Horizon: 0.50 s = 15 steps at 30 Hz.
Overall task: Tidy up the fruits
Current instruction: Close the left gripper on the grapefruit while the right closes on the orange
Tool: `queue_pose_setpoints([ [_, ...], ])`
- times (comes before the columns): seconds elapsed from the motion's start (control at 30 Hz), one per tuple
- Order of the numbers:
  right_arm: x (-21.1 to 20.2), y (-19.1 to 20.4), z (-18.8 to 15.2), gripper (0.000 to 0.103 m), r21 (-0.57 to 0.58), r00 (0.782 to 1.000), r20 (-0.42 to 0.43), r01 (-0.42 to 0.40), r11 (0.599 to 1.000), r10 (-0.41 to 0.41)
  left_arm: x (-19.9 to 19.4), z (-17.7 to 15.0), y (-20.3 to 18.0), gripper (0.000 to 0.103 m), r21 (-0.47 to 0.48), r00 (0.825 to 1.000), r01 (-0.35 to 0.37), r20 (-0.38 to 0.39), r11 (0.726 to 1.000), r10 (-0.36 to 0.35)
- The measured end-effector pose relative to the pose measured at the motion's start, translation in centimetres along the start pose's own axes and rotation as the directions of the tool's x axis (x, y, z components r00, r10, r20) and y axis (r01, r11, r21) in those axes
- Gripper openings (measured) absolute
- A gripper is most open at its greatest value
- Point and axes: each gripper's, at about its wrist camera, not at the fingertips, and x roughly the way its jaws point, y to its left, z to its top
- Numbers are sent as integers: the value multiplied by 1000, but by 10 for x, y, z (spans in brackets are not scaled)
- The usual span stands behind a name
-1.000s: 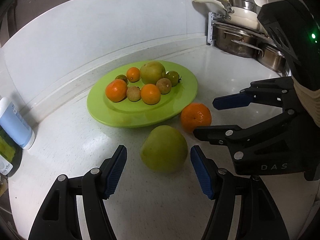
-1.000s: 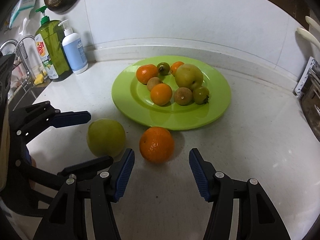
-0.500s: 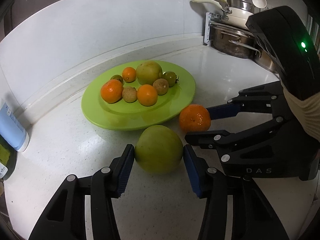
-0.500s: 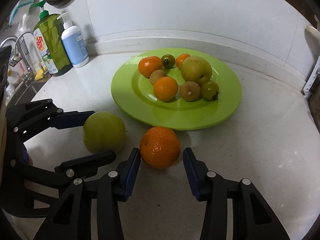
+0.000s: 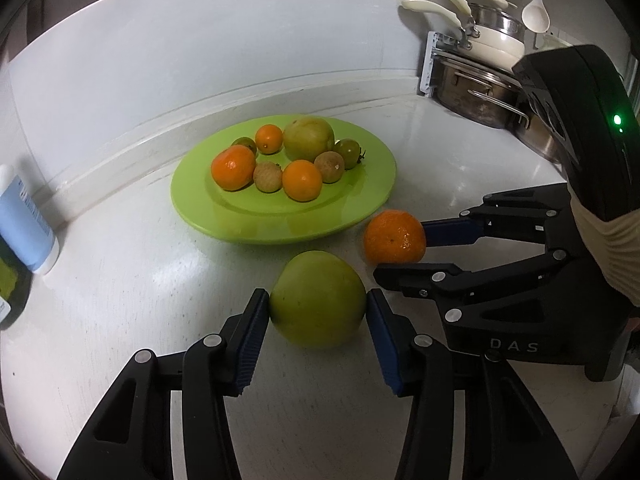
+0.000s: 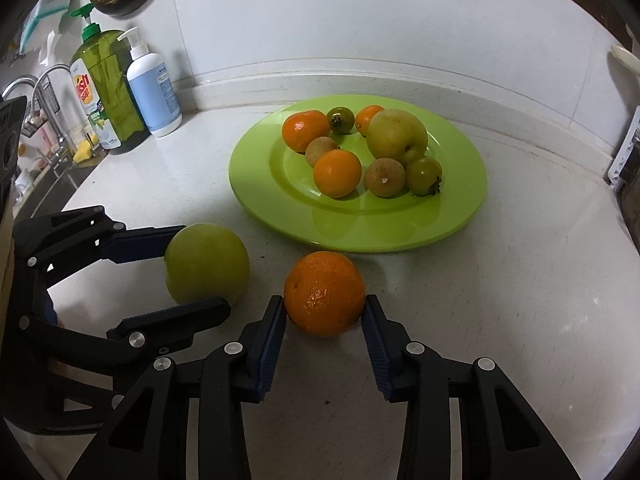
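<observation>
I'm working over a white speckled tabletop [image 5: 120,280] set into a corner of pale wall panels, with a raised white lip along the back. My left gripper [image 5: 317,310] is clamped on the green apple [image 5: 318,298], both blue pads pressed to its sides, the fruit sitting on the tabletop just in front of the lime-green plate [image 5: 280,216]. My right gripper [image 6: 324,306] is closed on the orange [image 6: 324,294], also in front of the plate and just beside the apple. The plate carries a second large green fruit [image 6: 396,136], three smaller oranges, two brown longan-like fruits and two small green tomatoes. The left wrist view alone shows the stacked steel pots [image 5: 480,96] and cream-handled pans on a rack at the far right corner. Only the right wrist view takes in the green dish-soap bottle [image 6: 102,88], the blue pump bottle [image 6: 152,88] and the sink tap [image 6: 44,84] at the left.
</observation>
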Motion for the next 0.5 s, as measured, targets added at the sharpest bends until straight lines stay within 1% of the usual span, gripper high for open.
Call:
queue_pose_setpoints([
  [0.33, -11, 0, -7, 40, 27, 1000, 11, 4, 1000, -5, -11, -5, 2, 48, -73, 1000, -7, 10, 997, 8],
  [0.43, -16, 0, -9, 40, 40, 1000, 18, 4, 999, -4, -18, -5, 3, 46, -101, 1000, -14, 17, 995, 16],
  [0.5, -20, -1, -11, 40, 55, 1000, 24, 4, 998, -6, -24, -6, 3, 41, -117, 999, -14, 29, 993, 18],
])
